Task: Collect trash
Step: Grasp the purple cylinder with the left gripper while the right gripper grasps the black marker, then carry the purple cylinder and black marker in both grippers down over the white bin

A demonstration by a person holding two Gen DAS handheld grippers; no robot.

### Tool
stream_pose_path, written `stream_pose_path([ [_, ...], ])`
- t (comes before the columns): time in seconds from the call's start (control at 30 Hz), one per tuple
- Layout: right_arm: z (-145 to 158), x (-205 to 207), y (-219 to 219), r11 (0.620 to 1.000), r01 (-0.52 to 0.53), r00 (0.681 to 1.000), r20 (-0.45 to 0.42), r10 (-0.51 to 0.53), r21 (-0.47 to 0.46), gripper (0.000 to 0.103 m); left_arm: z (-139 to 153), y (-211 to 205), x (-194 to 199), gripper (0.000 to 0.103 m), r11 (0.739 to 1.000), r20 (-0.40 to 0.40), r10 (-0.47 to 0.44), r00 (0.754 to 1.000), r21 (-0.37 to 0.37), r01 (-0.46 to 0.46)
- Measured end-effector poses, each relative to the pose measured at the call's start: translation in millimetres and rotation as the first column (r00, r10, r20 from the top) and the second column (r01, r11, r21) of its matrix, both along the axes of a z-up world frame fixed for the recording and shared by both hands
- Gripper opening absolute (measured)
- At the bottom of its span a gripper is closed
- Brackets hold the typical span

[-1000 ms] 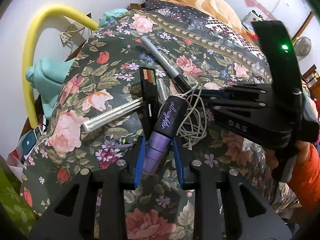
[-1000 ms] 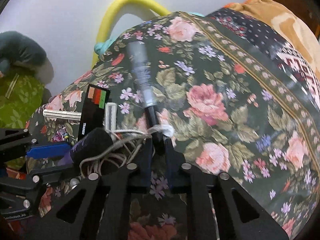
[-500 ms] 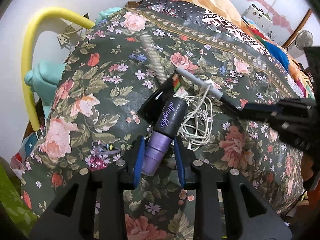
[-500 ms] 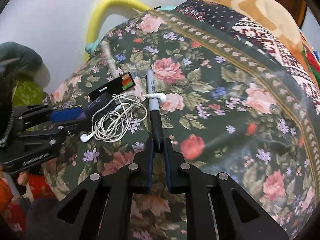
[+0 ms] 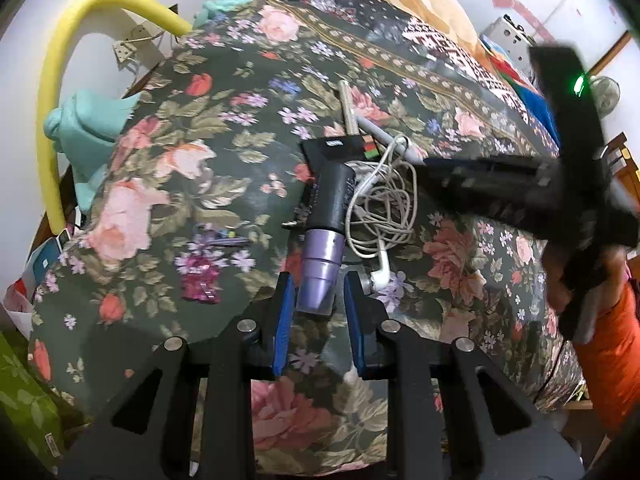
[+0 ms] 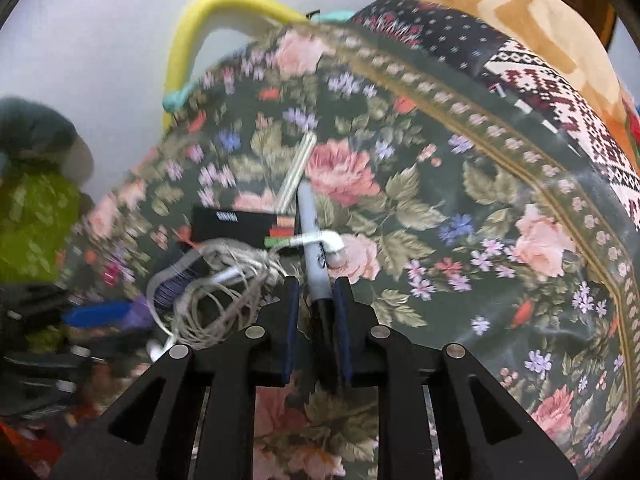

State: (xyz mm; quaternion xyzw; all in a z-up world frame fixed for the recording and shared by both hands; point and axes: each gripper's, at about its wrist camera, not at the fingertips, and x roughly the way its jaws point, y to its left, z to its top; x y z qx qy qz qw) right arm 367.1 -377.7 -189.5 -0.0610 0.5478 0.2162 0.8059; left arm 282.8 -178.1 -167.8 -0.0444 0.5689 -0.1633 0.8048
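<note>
Both of our grippers tilt steeply down over the flowered bedspread [image 5: 208,184], and here's the little heap of clutter between them. Our left gripper [image 5: 318,300] straddles the purple end of a black-and-purple tube [image 5: 326,236]; its blue pads [image 5: 285,320] sit close on either side, though we cannot tell whether they actually press it. The tube lies on the cloth, pointing away from us towards a black card [image 5: 340,150] with coloured stripes.

Just right of the tube sprawls a tangle of white earphones [image 5: 384,208], one bud near the left gripper's right finger.

Over to our right gripper [image 6: 316,312]: its jaws have just been opening, with the dark end of a grey marker [image 6: 314,240] between them, and a sliver of gap shows beside the barrel, so the grip is released. The marker points away, crossed by an earphone cord.

Beyond the card lies a silvery comb-like strip [image 6: 296,172]. At the right edge of the left view, an orange sleeve [image 5: 612,352] holds the right gripper's handle.
</note>
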Motion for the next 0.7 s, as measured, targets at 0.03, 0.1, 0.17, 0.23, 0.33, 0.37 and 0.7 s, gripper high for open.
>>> stream_pose_path([
  [0.03, 0, -4, 2, 1.000, -0.001, 0.999, 0.034, 0.002, -0.009, 0.016, 1, 2, 0, 0.024, 1.000, 0.002, 0.000, 1.000, 0.001, 0.000],
  [0.1, 0, -12, 5, 0.999, -0.007, 0.997, 0.079, 0.010, -0.032, 0.016, -1, 4, 2, 0.024, 1.000, -0.001, 0.000, 1.000, 0.003, 0.000],
  [0.17, -1, -16, 3, 1.000, -0.003, 0.996, 0.091, 0.006, -0.029, 0.016, -5, 2, 6, 0.024, 1.000, -0.007, -0.008, 1.000, 0.014, 0.008],
  [0.23, 2, -21, -4, 1.000, 0.006, 0.997, 0.079, -0.006, 0.006, 0.014, -8, -2, 11, 0.024, 1.000, -0.010, -0.014, 1.000, 0.026, 0.015],
  [0.33, 6, -31, -17, 0.998, 0.028, 0.998, 0.057, -0.031, 0.051, 0.014, -13, -10, 17, 0.024, 0.999, -0.017, -0.028, 0.999, 0.031, 0.029],
  [0.37, 7, -35, -21, 0.998, 0.037, 0.998, 0.053, -0.040, 0.058, 0.014, -15, -13, 19, 0.024, 0.999, -0.021, -0.038, 0.999, 0.029, 0.039],
  [0.7, 13, -65, -59, 0.981, 0.162, 0.986, 0.019, -0.165, 0.106, 0.014, -19, -34, 29, 0.025, 0.994, 0.010, -0.066, 0.998, 0.092, 0.064],
])
